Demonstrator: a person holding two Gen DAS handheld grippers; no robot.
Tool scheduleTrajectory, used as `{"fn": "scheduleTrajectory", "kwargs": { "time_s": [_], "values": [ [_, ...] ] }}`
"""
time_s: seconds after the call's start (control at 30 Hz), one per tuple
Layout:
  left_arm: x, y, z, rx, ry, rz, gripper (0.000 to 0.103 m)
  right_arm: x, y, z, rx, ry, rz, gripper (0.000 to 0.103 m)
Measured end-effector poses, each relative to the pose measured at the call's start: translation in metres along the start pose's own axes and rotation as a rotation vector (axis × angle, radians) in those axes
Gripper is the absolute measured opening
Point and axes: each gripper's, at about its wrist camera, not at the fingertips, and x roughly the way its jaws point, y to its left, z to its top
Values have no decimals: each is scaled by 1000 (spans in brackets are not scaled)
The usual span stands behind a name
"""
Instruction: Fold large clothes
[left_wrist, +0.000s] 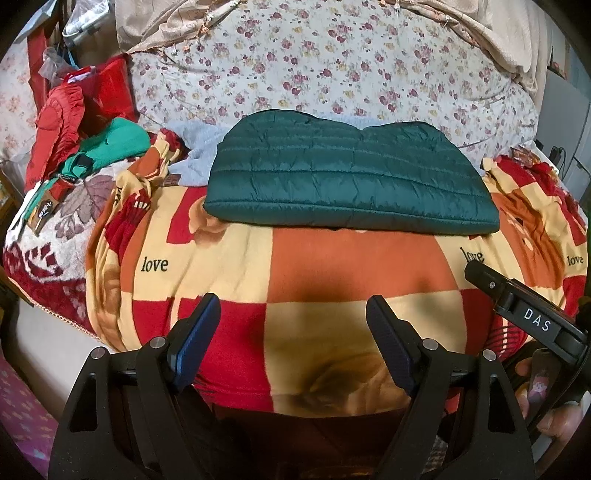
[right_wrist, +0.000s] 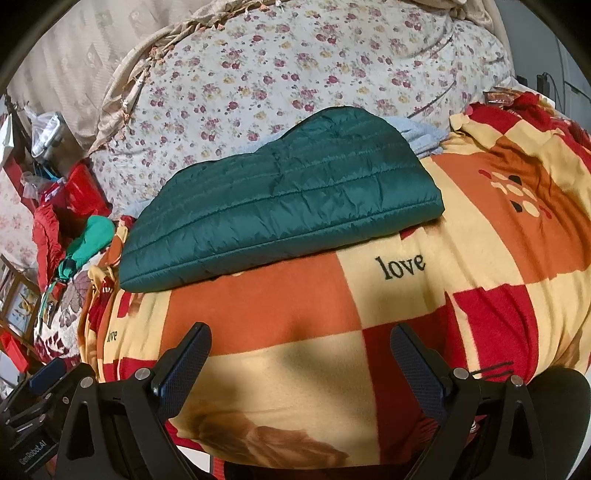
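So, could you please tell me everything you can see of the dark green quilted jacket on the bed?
The dark green quilted jacket is puffy, slightly shiny fabric stitched in horizontal channels. It lies folded into a compact, roughly rectangular bundle, flat on the red, orange and cream checked blanket, its far edge over a pale blue cloth. Neither gripper touches it.

I am in a home bedroom: a bed under a checked "love" blanket (left_wrist: 295, 266), a floral quilt (left_wrist: 332, 55) beyond, clothes (left_wrist: 62, 122) heaped far left.
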Motion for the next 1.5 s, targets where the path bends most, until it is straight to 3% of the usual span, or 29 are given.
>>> {"fn": "scheduleTrajectory", "kwargs": {
  "time_s": [0.63,1.5],
  "values": [
    [3,1,1,-6,-14,-17,82,12,-10,-2,19,24,-5,96],
    [33,2,-3,-14,49,-2,82,30,-21,-3,49,54,-6,96]
  ]
}}
